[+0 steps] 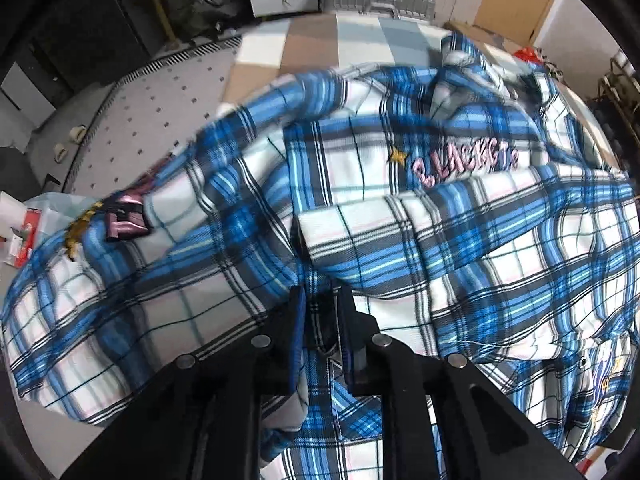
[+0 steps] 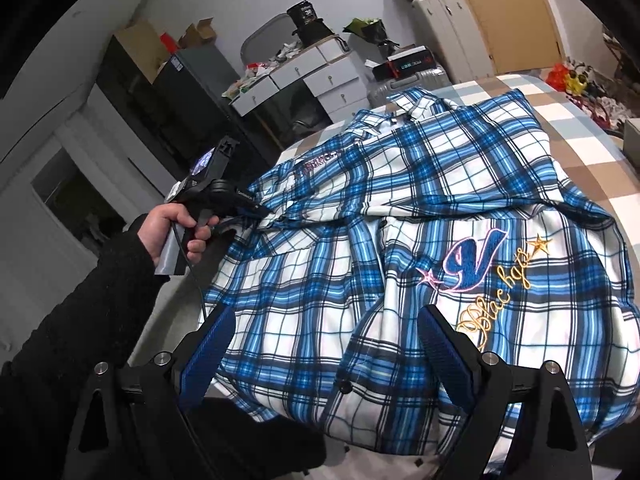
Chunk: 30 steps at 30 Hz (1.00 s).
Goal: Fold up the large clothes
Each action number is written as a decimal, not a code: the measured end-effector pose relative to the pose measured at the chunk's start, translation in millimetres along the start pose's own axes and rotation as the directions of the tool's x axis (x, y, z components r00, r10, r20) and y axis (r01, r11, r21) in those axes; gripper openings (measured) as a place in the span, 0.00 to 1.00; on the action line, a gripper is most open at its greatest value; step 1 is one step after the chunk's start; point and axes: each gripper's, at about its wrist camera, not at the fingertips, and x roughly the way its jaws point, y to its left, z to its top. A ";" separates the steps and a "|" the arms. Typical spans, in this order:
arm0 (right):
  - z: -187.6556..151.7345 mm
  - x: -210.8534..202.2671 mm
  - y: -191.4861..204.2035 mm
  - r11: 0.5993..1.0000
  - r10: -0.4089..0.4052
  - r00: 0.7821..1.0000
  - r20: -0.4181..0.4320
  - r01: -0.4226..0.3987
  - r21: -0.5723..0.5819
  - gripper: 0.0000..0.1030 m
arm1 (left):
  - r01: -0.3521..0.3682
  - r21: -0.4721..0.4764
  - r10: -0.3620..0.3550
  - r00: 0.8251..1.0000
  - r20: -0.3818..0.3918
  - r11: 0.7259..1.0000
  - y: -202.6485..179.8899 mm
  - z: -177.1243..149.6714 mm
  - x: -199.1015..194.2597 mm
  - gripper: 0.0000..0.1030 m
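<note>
Checkered bed (image 2: 580,128) | left claw (image 1: 320,300) apparently pinching plaid shirt (image 2: 420,208) | right claw (image 2: 324,328) spread above hem

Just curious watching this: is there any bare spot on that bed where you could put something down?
Yes. The checked bedspread lies bare beyond the plaid shirt, toward the suitcases. The grey dotted mattress edge left of the shirt is bare too. Near both claws, shirt covers everything.

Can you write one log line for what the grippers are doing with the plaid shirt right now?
left gripper: shut on plaid shirt | right gripper: open above the shirt | shirt: spread on checkered bed
</note>
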 end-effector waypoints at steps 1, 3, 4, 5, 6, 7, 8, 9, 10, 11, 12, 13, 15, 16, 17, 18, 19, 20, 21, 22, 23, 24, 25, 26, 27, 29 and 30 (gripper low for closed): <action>-0.1 0.2 0.5 1.000 0.000 1.000 0.001 0.000 -0.003 0.90 | -0.003 0.001 0.003 1.000 0.018 1.000 -1.5 0.6 -6.6 0.13; -0.4 -0.5 1.8 1.000 0.006 1.000 0.003 -0.006 -0.008 0.90 | -0.003 0.019 0.001 0.998 0.066 1.000 -11.7 2.3 -23.0 0.25; -1.0 -0.1 3.4 1.000 0.008 1.000 0.004 -0.008 -0.010 0.90 | 0.012 0.035 -0.015 0.995 0.094 0.999 -18.9 3.4 -30.8 0.42; -1.4 0.3 5.1 1.000 0.010 1.000 0.005 -0.010 -0.014 0.90 | 0.032 0.056 -0.039 0.992 0.117 0.998 -28.7 4.7 -37.7 0.59; -1.6 0.6 6.2 1.000 0.011 1.000 0.004 -0.011 -0.017 0.90 | 0.065 0.089 -0.077 0.987 0.140 0.994 -42.3 5.2 -44.5 0.64; -1.6 1.2 7.7 1.000 0.011 1.000 0.003 -0.011 -0.021 0.90 | 0.087 0.118 -0.105 0.983 0.152 0.989 -52.7 5.4 -47.5 0.66; -1.8 1.4 8.3 1.000 0.010 1.000 0.002 -0.010 -0.025 0.90 | 0.105 0.161 -0.130 0.980 0.152 0.981 -68.2 6.9 -47.7 0.66; -1.9 1.2 8.5 1.000 0.008 1.000 0.002 -0.008 -0.027 0.90 | 0.117 0.203 -0.147 0.979 0.139 0.972 -83.3 8.7 -43.9 0.66; -2.2 1.0 8.4 1.000 0.005 1.000 0.004 -0.005 -0.028 0.90 | 0.126 0.234 -0.157 0.980 0.121 0.964 -96.7 10.1 -36.5 0.66; -2.1 0.4 7.3 1.000 0.001 1.000 0.006 -0.001 -0.026 0.90 | 0.127 0.246 -0.156 0.982 0.106 0.961 -103.6 8.2 -31.3 0.66; -1.8 -0.3 6.2 1.000 0.000 1.000 0.007 0.000 -0.023 0.90 | 0.121 0.252 -0.145 0.986 0.078 0.960 -113.1 10.0 -18.4 0.66; -1.2 -1.2 4.4 1.000 -0.001 1.000 0.009 0.001 -0.016 0.90 | 0.112 0.247 -0.128 0.991 0.050 0.963 -119.5 12.4 -5.1 0.66; -0.4 -3.3 0.4 1.000 0.000 1.000 0.015 0.000 0.003 0.90 | 0.103 0.230 -0.107 0.994 0.006 0.968 -126.7 18.4 15.9 0.66; 0.3 -4.4 -1.1 1.000 0.001 1.000 0.018 -0.002 0.011 0.90 | 0.101 0.224 -0.101 0.995 -0.012 0.969 -128.2 20.7 22.7 0.66; 1.0 -5.7 -2.9 1.000 0.004 1.000 0.022 -0.004 0.020 0.90 | 0.099 0.216 -0.096 0.995 -0.025 0.971 -129.3 25.0 26.5 0.66; 2.0 -6.7 -4.2 1.000 0.007 1.000 0.024 -0.008 0.027 0.90 | 0.105 0.214 -0.103 0.994 -0.024 0.971 -127.8 28.8 23.7 0.66; 2.7 -7.9 -5.2 0.999 0.016 1.000 0.026 -0.016 0.036 0.90 | 0.116 0.212 -0.117 0.993 -0.009 0.970 -128.7 35.9 18.4 0.66; 3.3 -8.7 -5.7 0.999 0.024 0.999 0.026 -0.025 0.043 0.90 | 0.125 0.209 -0.131 0.991 0.016 0.970 -129.8 44.8 10.6 0.66; 3.7 -9.7 -5.8 0.998 0.034 0.999 0.027 -0.035 0.049 0.90 | 0.122 0.211 -0.133 0.990 0.038 0.970 -131.7 54.4 3.4 0.66; 4.1 -11.0 -5.6 0.998 0.042 0.999 0.029 -0.043 0.053 0.90 | 0.113 0.214 -0.128 0.990 0.054 0.970 -133.9 63.4 -1.4 0.66; 4.2 -11.9 -5.1 0.998 0.044 0.999 0.030 -0.046 0.052 0.90 | 0.096 0.215 -0.114 0.991 0.073 0.972 -136.5 75.1 -5.7 0.66; 4.4 -13.0 -4.8 0.998 0.044 0.999 0.031 -0.046 0.049 0.90 | 0.068 0.219 -0.088 0.992 0.085 0.973 -140.3 86.3 -6.1 0.66; 4.6 -13.8 -5.0 0.998 0.042 0.999 0.032 -0.043 0.047 0.91 | 0.029 0.225 -0.051 0.994 0.093 0.974 -145.1 96.7 -3.7 0.66; 4.9 -14.5 -5.5 0.998 0.038 0.999 0.033 -0.039 0.045 0.91 | -0.023 0.236 0.000 0.995 0.096 0.971 -151.2 110.4 3.2 0.66; 5.3 -14.9 -6.5 0.998 0.036 0.999 0.031 -0.038 0.045 0.91 | -0.063 0.249 0.040 0.995 0.096 0.967 -156.5 117.9 9.4 0.66; 7.2 -14.9 -11.4 0.998 0.040 0.999 0.025 -0.042 0.055 0.91 | -0.131 0.273 0.111 0.990 0.090 0.953 -176.1 133.0 25.3 0.66; 7.8 -14.9 -13.7 0.997 0.042 0.999 0.022 -0.044 0.062 0.91 | -0.159 0.286 0.140 0.986 0.088 0.945 -183.7 136.7 31.1 0.66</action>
